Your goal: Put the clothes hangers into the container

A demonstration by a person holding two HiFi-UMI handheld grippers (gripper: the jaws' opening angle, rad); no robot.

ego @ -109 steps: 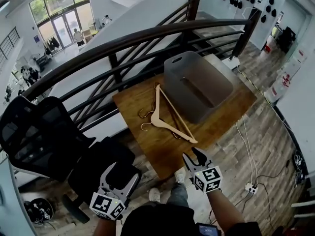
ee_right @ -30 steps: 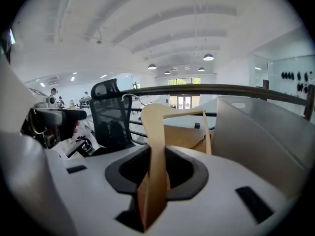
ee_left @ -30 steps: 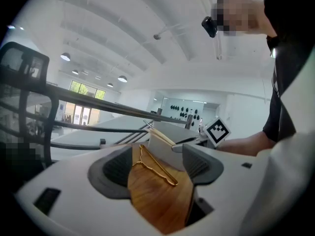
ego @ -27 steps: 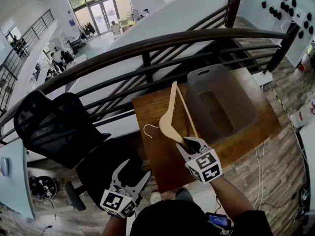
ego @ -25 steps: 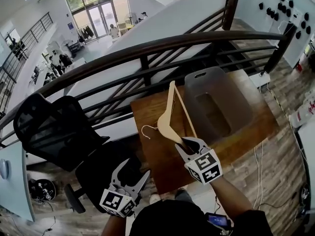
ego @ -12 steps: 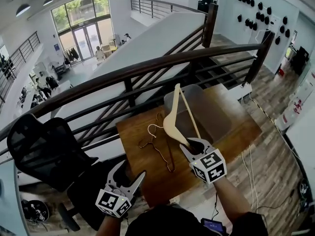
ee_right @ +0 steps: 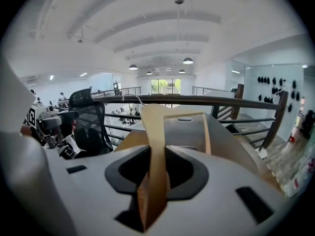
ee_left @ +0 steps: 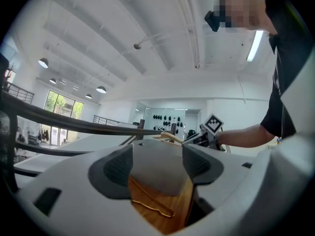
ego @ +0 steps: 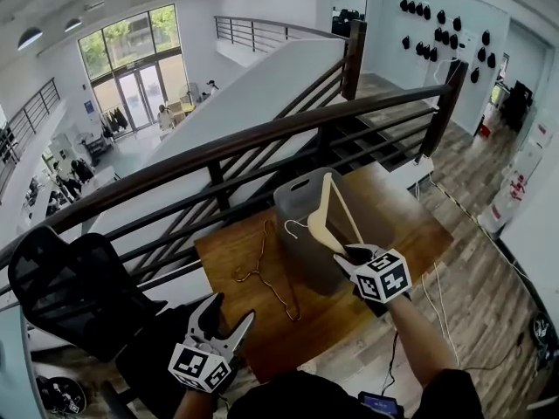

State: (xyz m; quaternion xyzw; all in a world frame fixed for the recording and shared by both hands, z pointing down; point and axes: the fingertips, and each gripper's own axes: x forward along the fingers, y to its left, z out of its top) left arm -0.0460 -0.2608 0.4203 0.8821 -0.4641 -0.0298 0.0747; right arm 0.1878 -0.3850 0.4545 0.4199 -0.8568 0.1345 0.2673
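Pale wooden clothes hanger (ego: 325, 219) is pinched in your right tongs (ego: 353, 253), raised by the near side of the grey plastic container (ego: 295, 201). Left tongs (ego: 224, 319) are spread, empty. Thin wire hanger (ego: 264, 267) lies beside the container on the wooden worktop (ego: 336, 311).

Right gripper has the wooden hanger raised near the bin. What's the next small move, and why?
Probably carry the right gripper a little forward and lower the wooden hanger into the grey container before opening. Its jaws clamp the hanger's end, and the hanger stands tilted up over the container, not yet inside.
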